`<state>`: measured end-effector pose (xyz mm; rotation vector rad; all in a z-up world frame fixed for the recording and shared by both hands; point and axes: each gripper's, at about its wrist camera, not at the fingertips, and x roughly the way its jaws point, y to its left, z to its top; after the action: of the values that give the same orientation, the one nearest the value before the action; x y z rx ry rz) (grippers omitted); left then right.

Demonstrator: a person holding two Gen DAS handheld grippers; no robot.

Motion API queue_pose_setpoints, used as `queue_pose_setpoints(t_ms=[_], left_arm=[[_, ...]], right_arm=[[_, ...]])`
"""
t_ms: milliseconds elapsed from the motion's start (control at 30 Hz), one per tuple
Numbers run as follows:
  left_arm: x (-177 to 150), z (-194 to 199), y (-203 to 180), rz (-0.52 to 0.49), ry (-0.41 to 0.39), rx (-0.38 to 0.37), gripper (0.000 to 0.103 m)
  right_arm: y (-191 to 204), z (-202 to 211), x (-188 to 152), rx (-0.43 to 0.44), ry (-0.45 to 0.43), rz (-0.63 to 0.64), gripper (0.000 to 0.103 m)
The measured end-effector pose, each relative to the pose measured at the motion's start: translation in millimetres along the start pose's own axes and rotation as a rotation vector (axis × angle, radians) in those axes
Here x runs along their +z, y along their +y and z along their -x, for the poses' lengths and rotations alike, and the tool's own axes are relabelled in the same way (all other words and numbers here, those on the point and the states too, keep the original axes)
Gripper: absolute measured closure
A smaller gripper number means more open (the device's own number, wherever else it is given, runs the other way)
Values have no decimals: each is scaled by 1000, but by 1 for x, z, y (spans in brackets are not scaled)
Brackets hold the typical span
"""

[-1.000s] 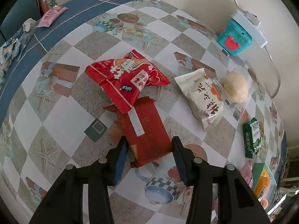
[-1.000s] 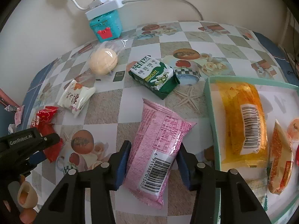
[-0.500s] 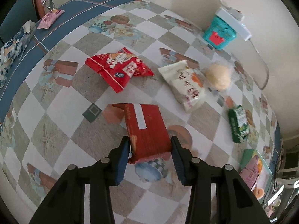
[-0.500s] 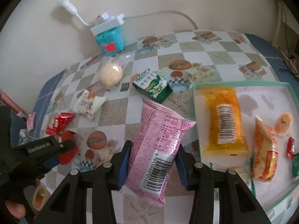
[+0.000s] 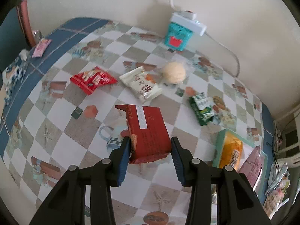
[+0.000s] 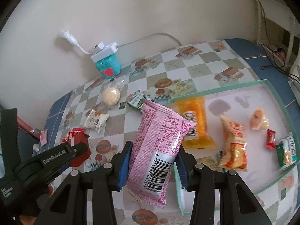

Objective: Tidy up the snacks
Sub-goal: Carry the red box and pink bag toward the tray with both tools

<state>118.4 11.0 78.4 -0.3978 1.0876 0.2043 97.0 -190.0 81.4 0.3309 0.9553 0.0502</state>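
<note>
My left gripper (image 5: 150, 151) is shut on a dark red snack packet (image 5: 147, 131) and holds it above the checkered tablecloth. My right gripper (image 6: 152, 161) is shut on a pink snack packet (image 6: 159, 142) and holds it in the air by the left edge of the mint-rimmed tray (image 6: 281, 101). The tray holds an orange packet (image 6: 195, 120), a yellow-orange packet (image 6: 234, 144) and several small sweets. The left gripper with its red packet also shows in the right wrist view (image 6: 75, 150). The tray shows at the right of the left wrist view (image 5: 219, 140).
On the table lie a bright red packet (image 5: 91, 79), a white packet (image 5: 142, 86), a round cream bun in clear wrap (image 5: 174, 73) and a green biscuit pack (image 5: 201, 107). A teal box (image 5: 178, 36) with a white power strip stands by the wall. A small pink packet (image 5: 40, 47) lies at the far left.
Both grippers have risen with their packets. The left one has carried the dark red packet right, toward the tray. The right one has lifted the pink packet higher at the tray's left edge.
</note>
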Motion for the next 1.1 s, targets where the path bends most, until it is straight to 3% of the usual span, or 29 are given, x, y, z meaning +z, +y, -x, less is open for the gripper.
queue_pose_setpoints(t_ms=[400,767,1100], left_arm=[[-5,13,-53,-90,-52,-17,58],[-23,19,-128,-261,-67,-84,58],[-39,6,-190,-412,-89,-159,58]], right_arm=[[-50,13,16,-7,-41,-98,56],[-136,33,29,-113,-97,-260,56],[-195,39,40,-220,-138,-314,56]])
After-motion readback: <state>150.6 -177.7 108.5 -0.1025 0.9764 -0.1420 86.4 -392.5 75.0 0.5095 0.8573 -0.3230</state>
